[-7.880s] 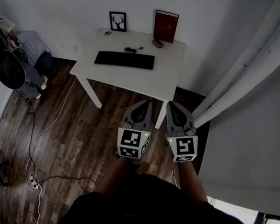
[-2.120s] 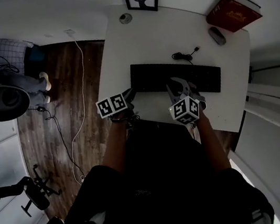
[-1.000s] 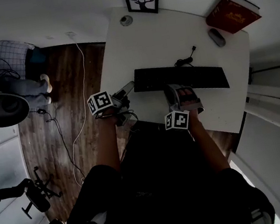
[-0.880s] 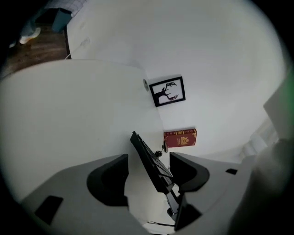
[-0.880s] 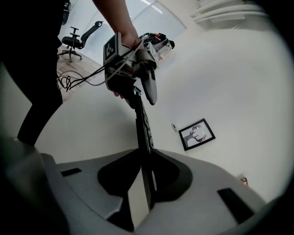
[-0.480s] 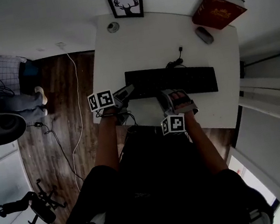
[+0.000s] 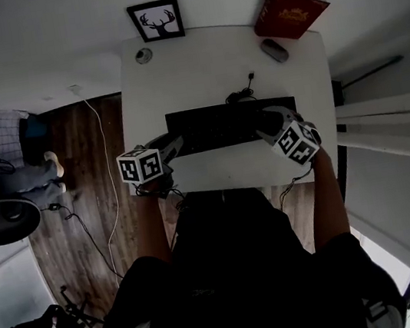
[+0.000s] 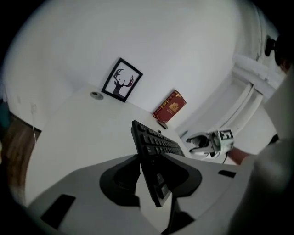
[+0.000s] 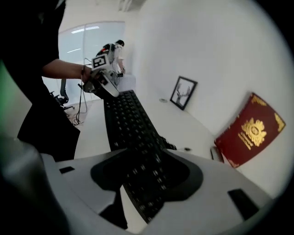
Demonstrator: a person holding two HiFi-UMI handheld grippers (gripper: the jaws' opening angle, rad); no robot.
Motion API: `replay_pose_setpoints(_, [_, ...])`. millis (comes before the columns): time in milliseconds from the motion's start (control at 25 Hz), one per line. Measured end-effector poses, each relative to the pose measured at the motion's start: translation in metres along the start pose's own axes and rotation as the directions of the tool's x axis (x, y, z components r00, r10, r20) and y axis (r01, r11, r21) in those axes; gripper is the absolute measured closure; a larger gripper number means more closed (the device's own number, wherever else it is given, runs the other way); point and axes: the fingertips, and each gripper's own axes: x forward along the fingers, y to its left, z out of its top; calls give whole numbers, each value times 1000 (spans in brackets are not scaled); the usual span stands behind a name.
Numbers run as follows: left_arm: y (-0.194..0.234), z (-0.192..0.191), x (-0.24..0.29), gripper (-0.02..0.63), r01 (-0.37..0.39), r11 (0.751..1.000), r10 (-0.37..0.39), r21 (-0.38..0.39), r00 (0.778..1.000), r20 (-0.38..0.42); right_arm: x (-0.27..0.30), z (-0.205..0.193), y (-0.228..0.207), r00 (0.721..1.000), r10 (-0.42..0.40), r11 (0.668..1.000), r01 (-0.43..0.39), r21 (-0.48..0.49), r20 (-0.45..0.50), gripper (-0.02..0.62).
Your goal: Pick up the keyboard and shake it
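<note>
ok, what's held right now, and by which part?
The left gripper clamps the keyboard by its left end. The right gripper has the right end between jaws that have just been opening, not gripping yet.

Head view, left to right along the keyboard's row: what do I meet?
Left gripper, jaws just closed on the keyboard's end → keyboard → right gripper, jaws just opening, the keyboard's other end between them.
</note>
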Motion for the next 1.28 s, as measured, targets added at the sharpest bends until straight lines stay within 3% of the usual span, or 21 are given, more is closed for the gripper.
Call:
replay_pose_setpoints(80, [-2,-6,0,472,-22,998,24,58,999,-33,-11,-41,-31,986,63,998,-66,-15,-152,377])
replay_pose_setpoints(200, [-15,-11,1,479,25,998,-23,57,999,-30,-16,-85,-54,929,144,978,-187,-96,-342,377])
replay_pose_setpoints(320, [-27,-12,3,479,67,997,-66,44,998,-11,-10,-104,-62,889,230,952,-290,-97,-396,367])
replay_pose_setpoints(400, [-33,-13,3,480,86,995,-87,57,996,1,-4,-112,-60,847,331,922,-383,-46,-415,350])
replay_pose_setpoints(520, [-37,-19,1,485,96,991,-97,91,995,8,2,-123,-48,745,484,843,-537,17,-459,317])
replay_pose_setpoints(720, [-46,-31,-2,489,110,975,-113,192,994,6,5,-136,-41,620,559,745,-667,6,-550,282])
replay_pose_setpoints(960, [-44,-37,-7,486,101,976,-107,194,994,21,8,-141,-10,451,658,604,-795,64,-603,284])
replay_pose_setpoints(1000, [-43,-37,-7,485,101,977,-108,190,994,24,6,-142,-4,420,665,574,-816,63,-618,291])
replay_pose_setpoints(1080, [-41,-36,-5,482,94,978,-101,185,995,25,2,-142,4,370,672,518,-854,51,-641,383])
replay_pose_setpoints(1160, [-36,-36,-5,482,79,980,-84,185,996,23,0,-138,6,363,674,499,-866,34,-644,395])
replay_pose_setpoints(1280, [-27,-36,-8,482,43,979,-46,199,999,13,-1,-128,-1,421,672,534,-846,4,-609,415])
